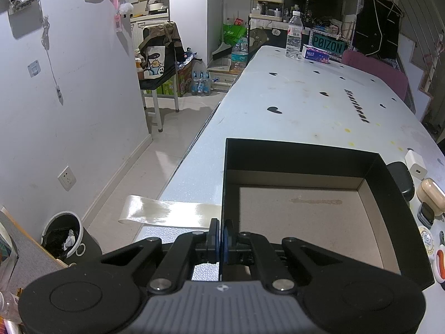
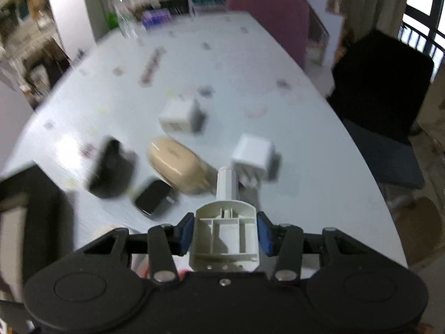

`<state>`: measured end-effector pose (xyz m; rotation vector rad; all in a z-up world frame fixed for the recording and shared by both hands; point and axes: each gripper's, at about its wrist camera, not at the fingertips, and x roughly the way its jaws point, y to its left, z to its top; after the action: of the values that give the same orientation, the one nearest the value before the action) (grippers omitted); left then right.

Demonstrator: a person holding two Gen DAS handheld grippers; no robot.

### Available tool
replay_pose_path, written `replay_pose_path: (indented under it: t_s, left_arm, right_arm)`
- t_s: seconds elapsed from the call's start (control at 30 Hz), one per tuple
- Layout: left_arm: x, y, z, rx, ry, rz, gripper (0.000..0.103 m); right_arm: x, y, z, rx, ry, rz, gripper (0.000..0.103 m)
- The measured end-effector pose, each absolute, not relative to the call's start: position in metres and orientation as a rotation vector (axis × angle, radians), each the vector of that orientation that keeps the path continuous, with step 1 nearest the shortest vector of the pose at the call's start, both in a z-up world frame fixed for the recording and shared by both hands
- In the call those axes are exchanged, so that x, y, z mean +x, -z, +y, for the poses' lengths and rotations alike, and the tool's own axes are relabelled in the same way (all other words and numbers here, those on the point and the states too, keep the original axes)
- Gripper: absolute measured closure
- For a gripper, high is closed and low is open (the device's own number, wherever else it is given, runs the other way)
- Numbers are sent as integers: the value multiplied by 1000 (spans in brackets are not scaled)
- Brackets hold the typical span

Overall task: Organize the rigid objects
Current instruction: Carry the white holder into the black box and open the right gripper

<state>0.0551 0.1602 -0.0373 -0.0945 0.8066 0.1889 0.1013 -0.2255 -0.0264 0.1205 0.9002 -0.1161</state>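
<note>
An open black box [image 1: 306, 150] with a bare cardboard floor stands at the near left of the white table [image 1: 292, 100]. My left gripper [image 1: 221, 239] is shut on the box's left wall. In the blurred right wrist view, my right gripper [image 2: 225, 233] is shut on a white ribbed plastic part [image 2: 225, 245] with a round stem, held above the table. Below it lie two white charger cubes [image 2: 180, 118] [image 2: 254, 156], a beige case [image 2: 178, 164], a black case [image 2: 111, 167] and a small black device [image 2: 154, 199].
A water bottle [image 1: 294, 36] and a tissue box [image 1: 317, 54] stand at the table's far end. A glossy tape strip [image 1: 167, 214] overhangs the left edge above a trash bin [image 1: 62, 236]. A pink chair [image 1: 375, 69] and a black chair [image 2: 381, 89] flank the right side.
</note>
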Motion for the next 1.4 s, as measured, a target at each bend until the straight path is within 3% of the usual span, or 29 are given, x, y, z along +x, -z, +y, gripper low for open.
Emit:
replay_pose_path:
  t_s: [0.27,0.63,1.07,1.4]
  left_arm:
    - [55,37,160,-97,-188,806,100]
    - [56,36,161,-112,-184,800,100]
    - [54,36,164,-119,-180,794,100]
    - [54,36,163,-120,-180,794,100]
  right_arm:
    - [78,-22,-141,110,-216,789,55]
    - [77,-5,-23,-24,-403,903,55]
    - [89,24,-15,-93,-278,1004,56]
    - [82,14,-19,-71,-302,994,55]
